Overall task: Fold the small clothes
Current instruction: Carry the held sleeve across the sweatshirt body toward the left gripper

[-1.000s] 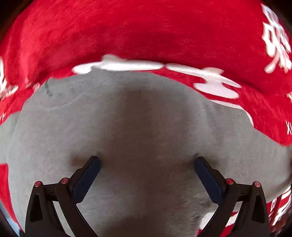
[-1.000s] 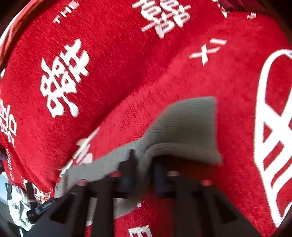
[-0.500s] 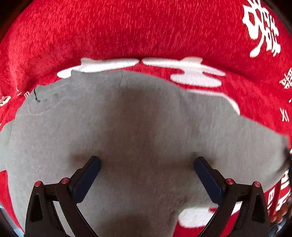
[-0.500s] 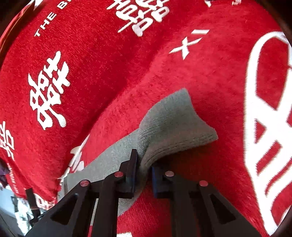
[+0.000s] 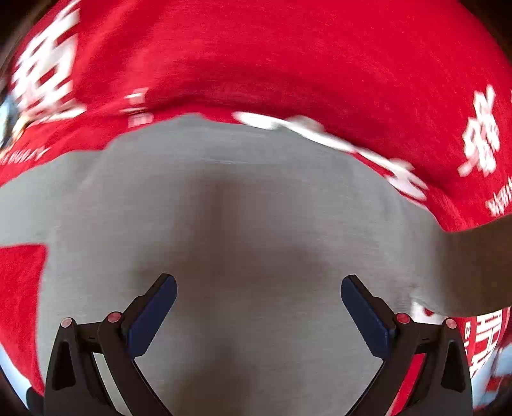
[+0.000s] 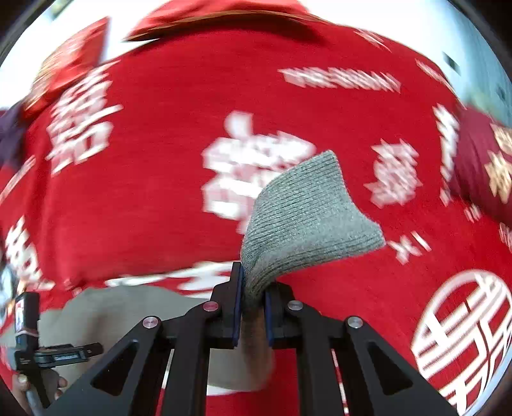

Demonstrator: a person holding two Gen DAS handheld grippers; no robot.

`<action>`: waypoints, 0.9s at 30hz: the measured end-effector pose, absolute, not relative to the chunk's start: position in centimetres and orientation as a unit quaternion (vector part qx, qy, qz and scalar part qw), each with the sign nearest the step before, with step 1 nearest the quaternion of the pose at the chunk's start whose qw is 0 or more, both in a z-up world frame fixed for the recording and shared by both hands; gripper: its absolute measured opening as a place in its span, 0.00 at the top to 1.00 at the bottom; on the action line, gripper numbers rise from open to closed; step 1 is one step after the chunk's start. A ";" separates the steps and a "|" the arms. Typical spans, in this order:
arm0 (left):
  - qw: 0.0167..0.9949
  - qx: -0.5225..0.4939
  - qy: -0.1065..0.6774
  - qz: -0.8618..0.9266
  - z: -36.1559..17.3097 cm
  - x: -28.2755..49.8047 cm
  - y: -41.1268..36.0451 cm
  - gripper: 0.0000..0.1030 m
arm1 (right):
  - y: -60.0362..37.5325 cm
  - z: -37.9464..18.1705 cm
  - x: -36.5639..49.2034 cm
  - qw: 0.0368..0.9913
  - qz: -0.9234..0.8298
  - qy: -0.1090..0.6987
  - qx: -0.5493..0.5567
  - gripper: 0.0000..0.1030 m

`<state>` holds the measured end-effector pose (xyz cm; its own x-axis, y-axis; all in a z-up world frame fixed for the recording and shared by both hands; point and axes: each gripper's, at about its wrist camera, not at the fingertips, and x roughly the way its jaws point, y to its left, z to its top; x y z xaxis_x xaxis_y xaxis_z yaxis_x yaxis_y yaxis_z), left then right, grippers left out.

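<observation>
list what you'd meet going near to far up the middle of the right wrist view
right tongs shut on the grey sock → the sock's ribbed end sticking up past them → red cloth with white characters → pale background past the cloth's far edge

The garment (image 5: 256, 224) lies on the printed cloth (image 5: 288, 64); its cuff (image 6: 307, 217) rises above the right gripper (image 6: 252, 307).
</observation>
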<state>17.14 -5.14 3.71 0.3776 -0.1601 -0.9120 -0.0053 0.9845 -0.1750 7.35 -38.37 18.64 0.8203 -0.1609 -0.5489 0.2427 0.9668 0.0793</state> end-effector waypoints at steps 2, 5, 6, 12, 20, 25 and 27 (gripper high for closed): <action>0.828 -0.103 0.550 -0.025 3.6 16.4 -1.2 0.00 | -32.9 19.5 9.1 0.957 -0.072 0.279 0.029 0.88; 0.827 -0.137 0.545 0.004 3.2 15.3 4.6 0.00 | -25.0 19.0 11.4 0.957 -0.030 0.285 -0.037 0.88; 0.825 -0.143 0.546 0.011 3.0 15.1 5.9 0.00 | -22.7 18.5 12.1 0.955 -0.016 0.291 -0.051 0.88; 0.819 -0.163 0.548 0.050 0.8 13.3 12.6 0.00 | -11.5 11.3 16.3 0.924 0.036 0.364 -0.113 0.88; 0.806 -0.189 0.557 0.066 -2.4 11.0 17.3 0.00 | -6.0 4.7 16.5 0.893 0.055 0.422 -0.148 0.88; 0.803 -0.195 0.560 0.062 -2.9 10.9 16.8 0.00 | -5.5 5.7 16.0 0.897 0.052 0.408 -0.163 0.88; 0.805 -0.190 0.559 0.057 -2.6 10.8 16.2 0.00 | -5.4 5.9 16.4 0.897 0.049 0.408 -0.164 0.88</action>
<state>10.81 16.24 -2.60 0.3686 -0.1206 -0.9217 -0.3035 0.9216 -0.2419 16.40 -5.37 5.93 0.6627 -0.0464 -0.7474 -0.2208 0.9416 -0.2543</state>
